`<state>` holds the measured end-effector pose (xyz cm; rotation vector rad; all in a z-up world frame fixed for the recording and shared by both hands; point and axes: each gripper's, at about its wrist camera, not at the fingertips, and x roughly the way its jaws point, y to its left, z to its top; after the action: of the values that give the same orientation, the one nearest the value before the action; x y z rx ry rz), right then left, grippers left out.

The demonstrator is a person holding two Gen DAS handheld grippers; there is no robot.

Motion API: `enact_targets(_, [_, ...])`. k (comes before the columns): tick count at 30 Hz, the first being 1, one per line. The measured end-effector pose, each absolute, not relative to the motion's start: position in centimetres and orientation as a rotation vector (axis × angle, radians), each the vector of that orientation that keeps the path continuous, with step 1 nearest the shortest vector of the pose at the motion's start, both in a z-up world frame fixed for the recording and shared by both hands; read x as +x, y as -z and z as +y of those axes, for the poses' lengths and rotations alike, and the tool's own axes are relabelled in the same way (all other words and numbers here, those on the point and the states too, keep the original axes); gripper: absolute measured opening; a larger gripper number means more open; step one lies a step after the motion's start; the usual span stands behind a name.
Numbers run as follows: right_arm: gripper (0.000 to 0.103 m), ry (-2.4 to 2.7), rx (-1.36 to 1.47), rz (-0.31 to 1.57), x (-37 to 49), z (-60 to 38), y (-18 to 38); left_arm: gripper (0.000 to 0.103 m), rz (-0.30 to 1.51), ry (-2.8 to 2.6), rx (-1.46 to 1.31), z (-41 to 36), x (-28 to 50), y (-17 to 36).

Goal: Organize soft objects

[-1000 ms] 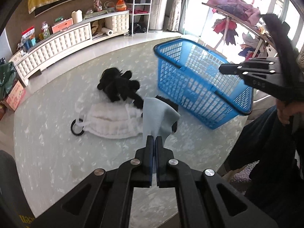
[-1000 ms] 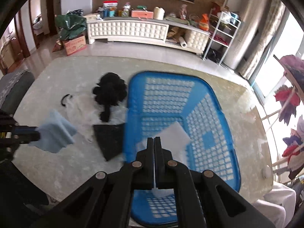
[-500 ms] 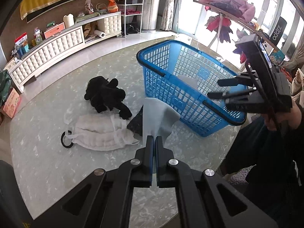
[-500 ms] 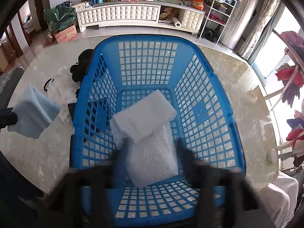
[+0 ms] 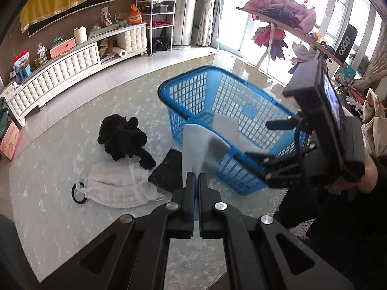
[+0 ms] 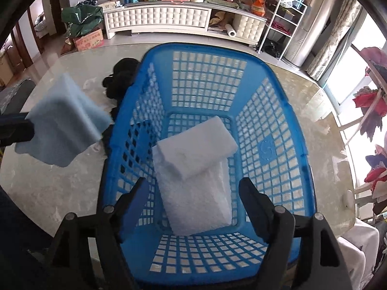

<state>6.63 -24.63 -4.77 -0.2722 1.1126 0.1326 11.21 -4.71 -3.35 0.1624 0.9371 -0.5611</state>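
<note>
Over basket (image 6: 271,130), right jaws opening, empty

Basket (image 6: 268,149): blue plastic, open lattice walls, smooth with slight sheen. Table top (image 5: 60,222): pale marbled stone look, polished, reflective. White pad (image 6: 196,145) in basket: spongy foam, matt; beneath it a white sheet (image 6: 200,200), pebbly texture. Light blue pad (image 6: 65,123): soft foam, matt. Black plush toy (image 5: 121,140): fuzzy pile. White cloth bag (image 5: 118,188): crinkled fabric. Black pad (image 5: 169,169): coarse, matt.
</note>
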Motion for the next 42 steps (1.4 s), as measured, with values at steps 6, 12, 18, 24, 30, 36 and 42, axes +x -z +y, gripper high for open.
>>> enact_targets(6, [0.079,-0.146,-0.273,1.099,6.5,-24.5,4.4,0.001,0.913,0.58,0.161,-5.2,11.2,2.7])
enact_targets(12, [0.093,-0.144,-0.269,1.074,6.4,-25.4,3.5,0.001,0.897,0.606,0.16,-6.4,11.5,1.8])
enact_targets(18, [0.101,-0.133,-0.257,1.033,6.1,-27.7,2.7,0.001,0.905,0.638,0.184,-8.5,12.1,1.3])
enact_targets(24, [0.101,-0.116,-0.179,1.047,6.9,-30.6,3.0,0.001,0.924,0.656,0.238,-11.5,13.4,0.8])
enact_targets(30, [0.101,-0.11,-0.123,1.035,6.9,-32.8,2.5,0.001,0.957,0.677,0.291,-14.9,14.8,1.1])
enact_targets(36, [0.102,-0.098,-0.055,1.037,6.7,-34.2,2.3,0.001,1.0,0.718,0.324,-18.0,15.6,2.5])
enact_targets(42, [0.102,-0.099,-0.031,1.057,6.1,-34.6,2.6,0.001,1.034,0.763,0.314,-20.1,16.1,3.6])
